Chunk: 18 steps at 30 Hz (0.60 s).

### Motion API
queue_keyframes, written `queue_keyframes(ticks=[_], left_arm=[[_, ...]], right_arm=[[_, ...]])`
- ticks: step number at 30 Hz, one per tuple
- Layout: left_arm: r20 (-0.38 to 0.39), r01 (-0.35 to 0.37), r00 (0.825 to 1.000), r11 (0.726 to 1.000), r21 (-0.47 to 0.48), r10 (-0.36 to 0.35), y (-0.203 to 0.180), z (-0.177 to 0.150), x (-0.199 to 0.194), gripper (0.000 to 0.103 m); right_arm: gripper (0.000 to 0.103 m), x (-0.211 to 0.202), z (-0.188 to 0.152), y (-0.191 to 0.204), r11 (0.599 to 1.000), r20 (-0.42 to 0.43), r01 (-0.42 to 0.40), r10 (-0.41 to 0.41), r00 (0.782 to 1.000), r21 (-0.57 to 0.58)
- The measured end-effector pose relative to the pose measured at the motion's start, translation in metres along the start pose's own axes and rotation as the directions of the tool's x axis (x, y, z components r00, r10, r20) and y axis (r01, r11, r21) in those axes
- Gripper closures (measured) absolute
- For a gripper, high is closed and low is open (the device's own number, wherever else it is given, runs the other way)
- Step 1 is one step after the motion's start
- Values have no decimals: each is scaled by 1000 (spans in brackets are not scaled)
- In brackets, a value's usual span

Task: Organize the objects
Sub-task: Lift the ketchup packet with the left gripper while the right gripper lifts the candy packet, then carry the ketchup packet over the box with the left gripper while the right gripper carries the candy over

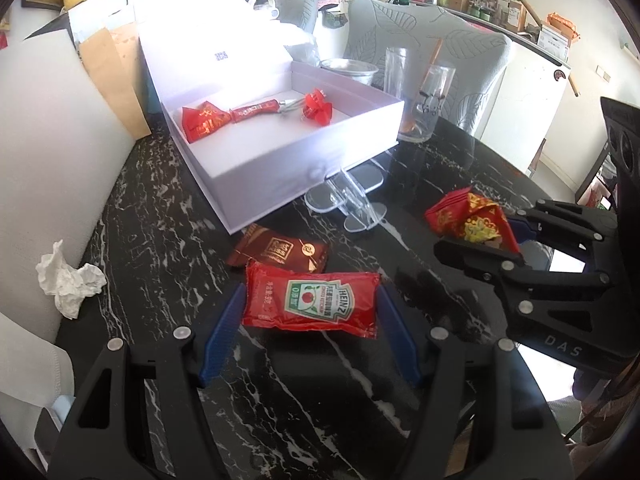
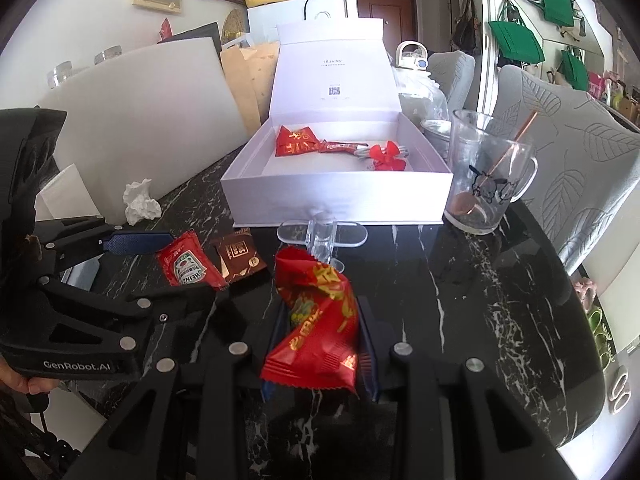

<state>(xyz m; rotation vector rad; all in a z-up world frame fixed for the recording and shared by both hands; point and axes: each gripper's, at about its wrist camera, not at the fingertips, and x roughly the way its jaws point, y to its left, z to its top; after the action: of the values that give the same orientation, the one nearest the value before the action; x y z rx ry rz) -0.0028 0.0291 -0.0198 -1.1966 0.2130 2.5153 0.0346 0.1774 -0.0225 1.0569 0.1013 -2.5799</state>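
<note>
Partway: three items in box (image 2: 340,196), two packets gripped, one left.
Left hand-held gripper (image 1: 310,310) clamps ketchup (image 1: 312,304); right hand-held gripper (image 2: 320,340) clamps red snack (image 2: 316,320); brown sachet (image 1: 280,252) on bench (image 1: 160,240).

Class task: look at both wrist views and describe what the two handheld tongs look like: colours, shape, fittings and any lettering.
Both are matte black plastic frames of linked bars with cut-out slots, joined by round silver pins. Each ends in two flat, textured blue fingers. The left tongs carry white "GenRobot.AI" lettering on the body; the right tongs show "DAS" in pale letters. No sleeve is visible.
</note>
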Motion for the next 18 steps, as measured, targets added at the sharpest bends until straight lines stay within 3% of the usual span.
queue_keyframes(ticks=[18], left_arm=[[81,-34,996,999,-8,34,10,47,-53,37]], right_arm=[[70,-41,51,7,1000,56,7,-6,998,-27]])
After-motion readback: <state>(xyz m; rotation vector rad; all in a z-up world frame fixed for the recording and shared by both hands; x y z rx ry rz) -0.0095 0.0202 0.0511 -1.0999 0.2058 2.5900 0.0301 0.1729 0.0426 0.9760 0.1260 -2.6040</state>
